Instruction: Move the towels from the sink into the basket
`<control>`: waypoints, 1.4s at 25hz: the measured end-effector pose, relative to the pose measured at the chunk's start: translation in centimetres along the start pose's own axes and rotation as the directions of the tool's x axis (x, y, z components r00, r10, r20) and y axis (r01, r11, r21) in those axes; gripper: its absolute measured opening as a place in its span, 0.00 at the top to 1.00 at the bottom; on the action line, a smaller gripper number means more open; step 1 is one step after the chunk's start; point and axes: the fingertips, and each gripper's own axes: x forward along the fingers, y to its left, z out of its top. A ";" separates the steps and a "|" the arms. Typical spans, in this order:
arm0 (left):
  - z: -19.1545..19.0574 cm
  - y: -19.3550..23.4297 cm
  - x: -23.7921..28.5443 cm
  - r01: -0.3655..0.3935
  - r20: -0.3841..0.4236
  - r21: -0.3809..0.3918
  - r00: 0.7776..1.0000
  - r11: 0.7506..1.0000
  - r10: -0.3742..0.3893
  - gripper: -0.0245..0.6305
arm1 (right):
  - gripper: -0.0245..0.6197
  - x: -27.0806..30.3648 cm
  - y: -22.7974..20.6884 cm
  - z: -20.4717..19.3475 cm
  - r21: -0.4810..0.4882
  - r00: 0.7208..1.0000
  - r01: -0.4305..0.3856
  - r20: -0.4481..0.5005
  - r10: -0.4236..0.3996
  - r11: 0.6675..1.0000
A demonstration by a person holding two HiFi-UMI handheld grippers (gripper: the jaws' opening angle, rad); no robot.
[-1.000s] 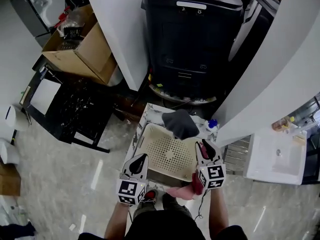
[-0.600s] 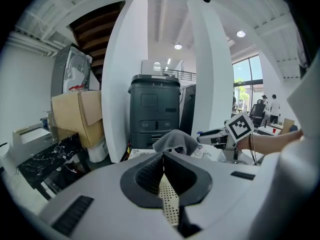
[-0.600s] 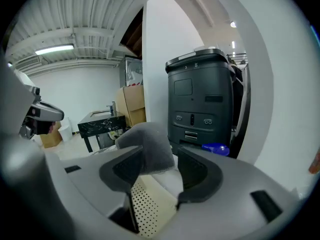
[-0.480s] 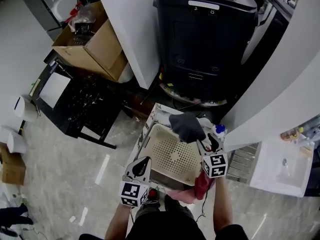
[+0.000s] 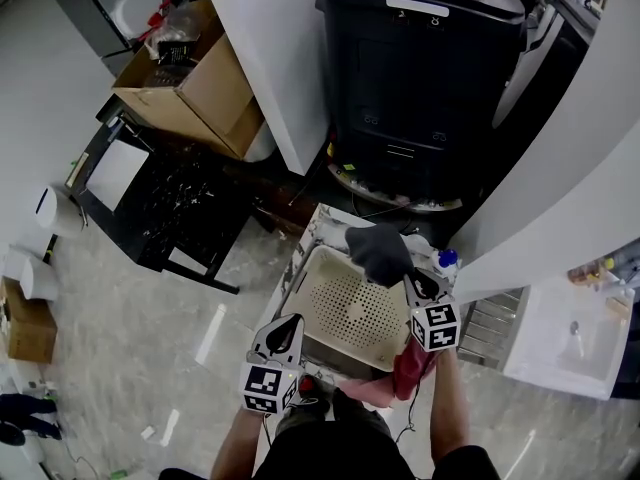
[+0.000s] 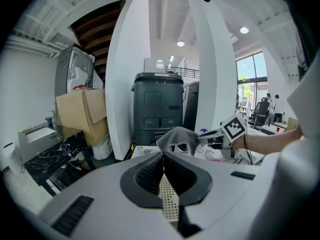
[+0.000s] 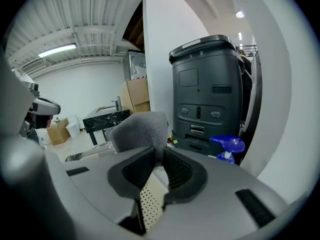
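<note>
The head view looks steeply down from high above onto the basket (image 5: 345, 313), the left hand-held gripper (image 5: 288, 323) and the right hand-held gripper (image 5: 415, 283). Each gripper view sits close behind its own jaws, looking almost level across the basket. All three share the towel (image 5: 378, 251) and the black unit (image 5: 420, 78).

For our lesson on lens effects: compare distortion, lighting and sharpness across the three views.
Head view: wide-angle, evenly lit, no strong glare. Left gripper view: strong fisheye curve, black corners, bright ceiling lamp. Right gripper view: same fisheye curve, grey towel in focus close up.
</note>
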 end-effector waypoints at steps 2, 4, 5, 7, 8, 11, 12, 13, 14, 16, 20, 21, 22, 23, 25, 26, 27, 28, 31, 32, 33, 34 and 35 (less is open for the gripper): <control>0.1 0.0 -0.1 0.000 0.003 -0.002 1.000 1.000 0.000 0.95 | 0.87 -0.3 0.1 0.4 -0.010 1.000 0.007 0.009 -0.007 1.000; 0.3 0.0 -0.2 0.002 0.008 -0.001 1.000 1.000 -0.002 0.95 | 0.88 -0.7 0.0 1.0 -0.011 0.999 0.018 0.028 -0.018 1.000; 0.4 0.0 -0.3 0.002 0.011 -0.001 1.000 1.000 -0.002 0.95 | 0.88 -0.9 0.0 1.4 -0.011 0.999 0.023 0.040 -0.022 1.000; 0.5 0.1 -0.5 0.002 0.019 -0.002 1.000 1.000 -0.002 0.95 | 0.88 -1.5 0.3 2.2 -0.021 0.997 0.032 0.069 -0.030 0.999; 0.5 0.0 -0.7 0.003 0.023 -0.002 1.000 1.000 -0.003 0.95 | 0.88 -1.8 0.5 2.7 -0.034 0.996 0.038 0.085 -0.035 0.999; 0.7 -0.1 -1.2 0.006 0.039 0.000 0.999 1.000 -0.006 0.95 | 0.89 -2.9 1.1 4.2 -0.077 0.991 0.058 0.128 -0.048 0.995; 0.8 -0.1 -1.3 0.007 0.044 0.002 0.999 1.000 -0.007 0.95 | 0.89 -3.2 1.4 4.7 -0.085 0.989 0.060 0.140 -0.048 0.995; 0.9 -0.2 -1.5 0.009 0.050 0.003 0.999 1.000 -0.009 0.95 | 0.89 -3.4 1.7 5.2 -0.090 0.988 0.061 0.150 -0.047 0.994; 1.0 -0.2 -1.7 0.011 0.057 0.004 0.998 1.000 -0.011 0.95 | 0.89 -3.7 2.0 5.7 -0.095 0.986 0.062 0.159 -0.046 0.994; 1.4 -0.2 -2.1 0.015 0.070 0.006 0.997 1.000 -0.016 0.95 | 0.89 -4.2 2.5 6.6 -0.106 0.983 0.068 0.178 -0.049 0.992; 1.9 -0.2 -2.9 0.027 0.090 0.014 0.996 1.000 -0.028 0.95 | 0.89 -5.7 3.3 8.5 -0.102 0.969 0.090 0.237 -0.064 0.991; 2.0 -0.1 -3.0 0.031 0.094 0.016 0.995 0.999 -0.032 0.95 | 0.89 -6.1 3.4 9.0 -0.100 0.965 0.098 0.253 -0.070 0.990; 2.2 0.0 -3.0 0.037 0.099 0.020 0.994 0.999 -0.038 0.95 | 0.89 -6.6 3.5 9.6 -0.098 0.961 0.107 0.267 -0.078 0.989; 2.5 0.1 -3.0 0.043 0.104 0.024 0.994 0.999 -0.045 0.95 | 0.89 -6.9 3.7 10.1 -0.098 0.957 0.117 0.279 -0.085 0.988; 3.0 0.5 -3.0 0.057 0.115 0.036 0.991 0.998 -0.061 0.95 | 0.89 -7.7 4.0 11.1 -0.098 0.949 0.134 0.298 -0.099 0.986; 3.2 0.6 -3.0 0.066 0.119 0.042 0.990 0.997 -0.070 0.95 | 0.89 -8.1 4.2 11.5 -0.097 0.946 0.143 0.306 -0.107 0.985; 3.4 0.8 -3.0 0.076 0.122 0.047 0.989 0.996 -0.081 0.95 | 0.89 -8.6 4.4 11.8 -0.095 0.942 0.153 0.314 -0.116 0.984; 3.7 0.9 -3.0 0.087 0.125 0.052 0.988 0.995 -0.093 0.95 | 0.89 -9.1 4.7 12.1 -0.091 0.939 0.163 0.321 -0.126 0.982; 4.3 1.2 -2.9 0.125 0.132 0.066 0.982 0.990 -0.132 0.95 | 0.89 -10.8 5.4 12.8 -0.075 0.927 0.202 0.337 -0.165 0.977; 4.4 1.2 -2.9 0.140 0.134 0.071 0.980 0.988 -0.149 0.95 | 0.89 -11.4 5.6 13.0 -0.071 0.922 0.218 0.343 -0.181 0.973; 4.5 1.2 -2.8 0.156 0.135 0.077 0.977 0.985 -0.165 0.95 | 0.89 -12.0 5.9 13.1 -0.066 0.916 0.235 0.349 -0.198 0.970; 4.5 1.1 -2.8 0.172 0.135 0.083 0.974 0.982 -0.182 0.95 | 0.89 -12.7 6.1 13.2 -0.060 0.910 0.251 0.354 -0.214 0.966; 4.6 1.1 -2.7 0.186 0.135 0.089 0.971 0.978 -0.197 0.95 | 0.89 -13.2 6.4 13.2 -0.052 0.905 0.264 0.358 -0.229 0.963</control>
